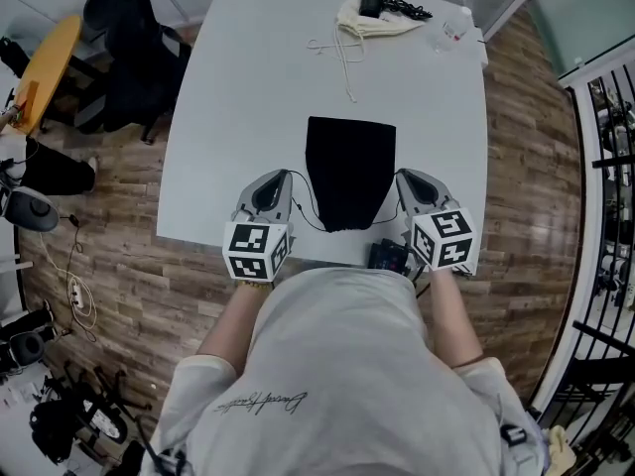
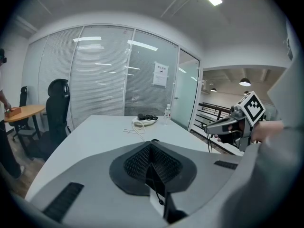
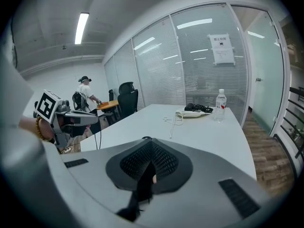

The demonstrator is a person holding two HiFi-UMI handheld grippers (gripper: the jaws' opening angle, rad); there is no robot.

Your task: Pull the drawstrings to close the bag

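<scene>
A black drawstring bag (image 1: pixel 349 172) lies flat on the white table (image 1: pixel 248 87), its mouth toward the near edge. A thin black drawstring (image 1: pixel 304 204) curves from the mouth to my left gripper (image 1: pixel 282 176), just left of the bag. Another drawstring (image 1: pixel 387 223) runs to my right gripper (image 1: pixel 406 176), just right of it. In the left gripper view the left gripper (image 2: pixel 152 145) is shut with the black cord (image 2: pixel 158 194) pinched between its pads. In the right gripper view the right gripper (image 3: pixel 150 152) is shut on a dark cord (image 3: pixel 139 189).
At the table's far end lie a cream pouch (image 1: pixel 375 20) with a black item on it, a loose white cord (image 1: pixel 342 56) and a water bottle (image 1: pixel 458 22). A small black device (image 1: pixel 389 256) sits at the near edge. Black chairs (image 1: pixel 129 38) stand to the left.
</scene>
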